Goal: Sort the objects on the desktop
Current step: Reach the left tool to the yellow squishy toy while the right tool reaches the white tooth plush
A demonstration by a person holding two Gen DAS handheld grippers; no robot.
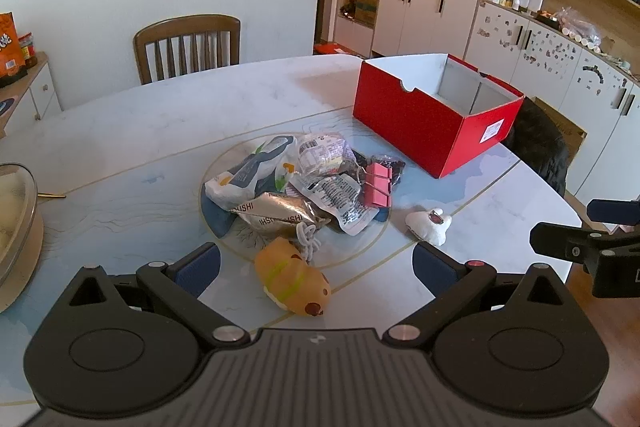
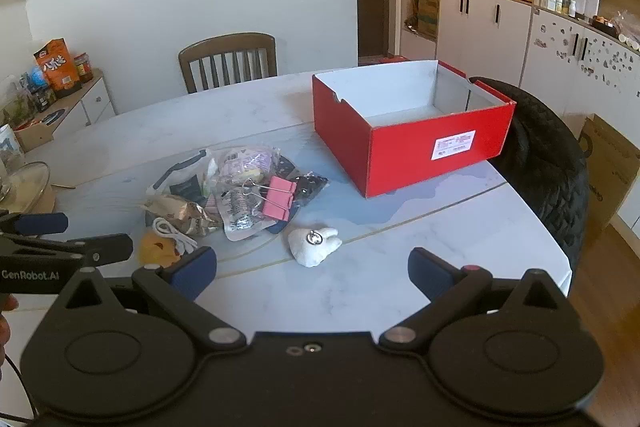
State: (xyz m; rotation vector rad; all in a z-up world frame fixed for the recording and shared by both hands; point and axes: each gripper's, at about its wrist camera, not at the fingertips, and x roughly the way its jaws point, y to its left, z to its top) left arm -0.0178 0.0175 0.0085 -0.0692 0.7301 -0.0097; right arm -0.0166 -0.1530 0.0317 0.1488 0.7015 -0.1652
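A pile of snack packets lies in the middle of the pale marble table. A pink binder clip rests on the pile's right side. An orange plush toy with a white cord lies just in front of the pile. A white tooth-shaped keychain lies to the right. An open, empty red box stands at the far right. My left gripper is open just above the plush toy. My right gripper is open near the keychain.
A glass lid on a bowl sits at the table's left edge. A wooden chair stands behind the table, and a dark chair back is behind the box. Cabinets line the far right wall.
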